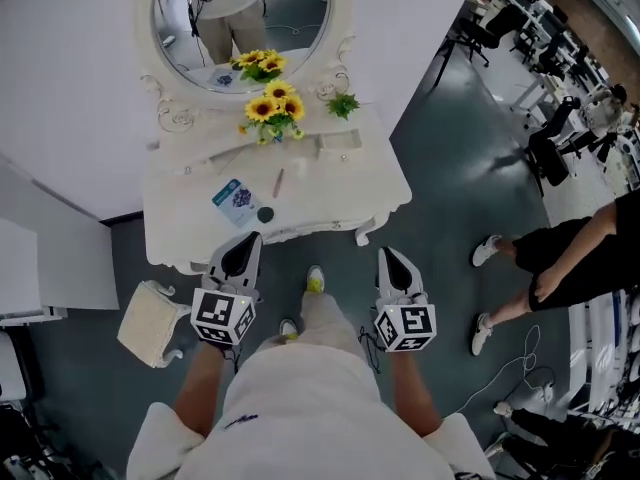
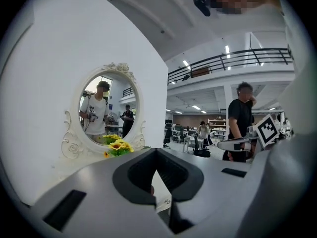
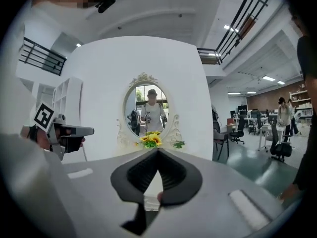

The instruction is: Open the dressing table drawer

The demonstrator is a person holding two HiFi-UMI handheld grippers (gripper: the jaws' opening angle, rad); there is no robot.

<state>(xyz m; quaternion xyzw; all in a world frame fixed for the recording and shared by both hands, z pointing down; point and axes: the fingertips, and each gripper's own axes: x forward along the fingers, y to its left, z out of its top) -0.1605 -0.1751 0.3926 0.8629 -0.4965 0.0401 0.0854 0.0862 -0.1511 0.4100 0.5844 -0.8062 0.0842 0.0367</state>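
Note:
The white dressing table [image 1: 190, 218] stands against the wall under an oval mirror [image 1: 240, 18], with sunflowers [image 1: 270, 108] at its back. Its drawer front [image 1: 305, 231] runs along the near apron and looks pushed in. My left gripper [image 1: 252, 238] hangs just short of the table's front edge, left of centre, jaws shut and empty. My right gripper [image 1: 387, 255] is over the floor off the table's near right corner, also shut with nothing held. The left gripper [image 2: 156, 151] and the right gripper [image 3: 157, 151] both point level at the mirror [image 2: 106, 110] and the sunflowers [image 3: 150, 140].
On the tabletop lie a blue-white packet [image 1: 237, 198], a pen [image 1: 279, 181] and a small dark round item [image 1: 265, 214]. A cushioned stool [image 1: 150, 323] sits by my left side. A person [image 1: 560, 258] stands to the right. A white cabinet [image 1: 50, 263] is at the left.

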